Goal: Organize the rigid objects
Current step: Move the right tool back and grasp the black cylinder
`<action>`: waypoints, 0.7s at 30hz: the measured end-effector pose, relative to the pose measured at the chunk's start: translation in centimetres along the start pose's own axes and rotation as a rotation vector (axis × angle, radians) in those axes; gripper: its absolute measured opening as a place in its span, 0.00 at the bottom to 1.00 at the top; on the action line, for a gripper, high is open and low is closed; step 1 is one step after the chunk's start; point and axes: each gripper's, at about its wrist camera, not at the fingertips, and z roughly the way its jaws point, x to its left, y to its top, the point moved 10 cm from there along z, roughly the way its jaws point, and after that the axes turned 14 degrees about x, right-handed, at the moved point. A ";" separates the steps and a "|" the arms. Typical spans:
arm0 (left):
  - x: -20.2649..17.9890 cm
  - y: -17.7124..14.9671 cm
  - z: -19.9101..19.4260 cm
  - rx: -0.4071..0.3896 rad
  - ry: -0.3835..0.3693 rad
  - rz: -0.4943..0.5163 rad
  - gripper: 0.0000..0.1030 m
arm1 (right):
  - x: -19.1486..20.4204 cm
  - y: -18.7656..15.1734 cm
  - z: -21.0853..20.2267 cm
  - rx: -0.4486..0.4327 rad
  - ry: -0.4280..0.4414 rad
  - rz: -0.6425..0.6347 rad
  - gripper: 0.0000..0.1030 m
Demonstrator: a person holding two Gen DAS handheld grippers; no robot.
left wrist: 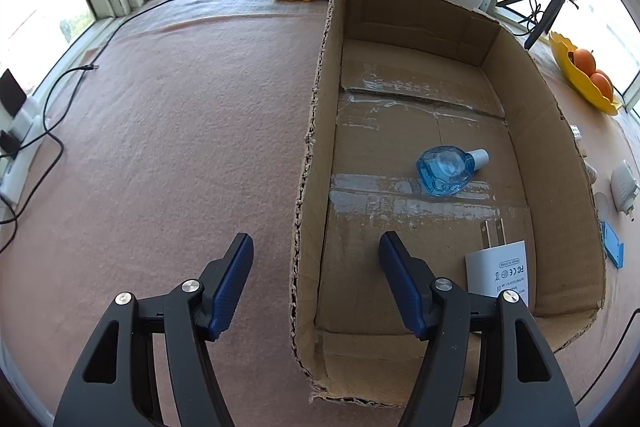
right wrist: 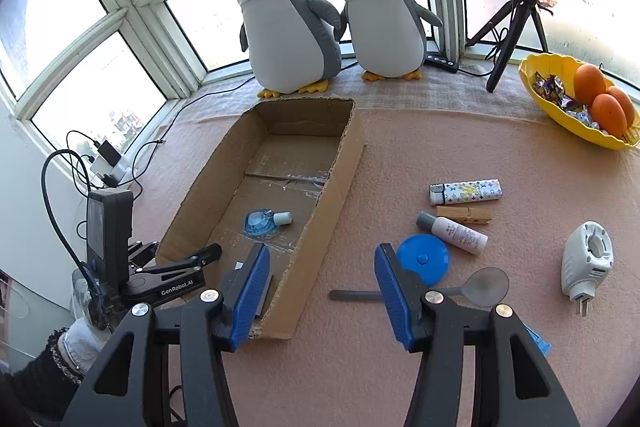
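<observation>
Tongs both wide and empty: left tongs (left wrist: 316,247) over cardboard box (left wrist: 312,131) wall, right tongs (right wrist: 322,259) above spoon (right wrist: 476,287).

At the top centre we see two plush penguins (right wrist: 332,23), a yellow fruit bowl (right wrist: 576,131) upper right, and a tripod (right wrist: 516,27) beside it.

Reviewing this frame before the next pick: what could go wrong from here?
1. The grey spoon lies partly under the open right gripper, beside the blue disc; a grab may catch both.
2. The small white bottle touches the clothespin; picking either could nudge the other.
</observation>
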 end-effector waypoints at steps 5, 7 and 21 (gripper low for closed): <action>-0.1 0.1 0.0 -0.001 0.006 0.006 0.65 | -3.6 -2.1 0.1 0.044 -0.071 -0.009 0.49; -0.1 0.1 0.0 -0.001 0.010 0.008 0.65 | -4.6 -2.9 0.5 0.067 -0.087 -0.019 0.49; -0.1 0.1 0.0 0.002 0.015 0.003 0.65 | -6.6 -5.3 5.4 0.190 -0.163 -0.169 0.41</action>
